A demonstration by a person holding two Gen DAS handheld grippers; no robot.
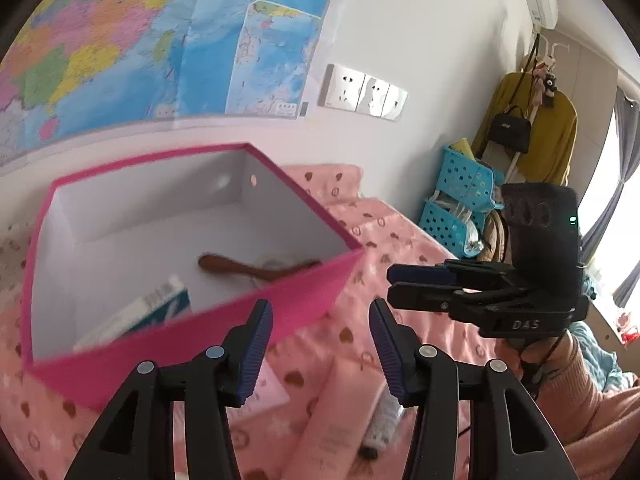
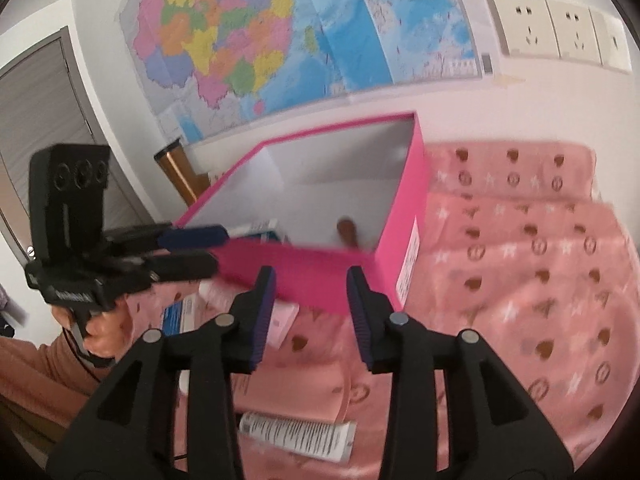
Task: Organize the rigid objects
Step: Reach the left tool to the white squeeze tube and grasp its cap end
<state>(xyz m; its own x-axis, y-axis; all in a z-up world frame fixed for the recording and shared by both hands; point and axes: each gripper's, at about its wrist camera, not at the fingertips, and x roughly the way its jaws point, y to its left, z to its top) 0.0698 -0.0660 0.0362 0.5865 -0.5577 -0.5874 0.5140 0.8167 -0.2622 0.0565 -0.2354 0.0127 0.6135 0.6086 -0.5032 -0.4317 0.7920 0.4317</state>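
Sitting on the pink blanket (image 2: 540, 240), the pink box (image 1: 280, 304) already holds a wooden spoon (image 1: 248, 268) and a carton (image 1: 160, 308). Near its 6 o'clock lie a white tube (image 2: 296, 436) and a pink tube (image 1: 340, 412). Both grippers, left (image 1: 320, 352) and right (image 2: 310, 316), hang spread and empty. Reaching down, a finger could knock the box's near wall.

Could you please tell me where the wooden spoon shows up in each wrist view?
Left wrist: wooden spoon lies on the floor of the pink box, centre frame.
Right wrist: only its rounded end peeks above the near wall, centre.
Shared landmark: wall map.
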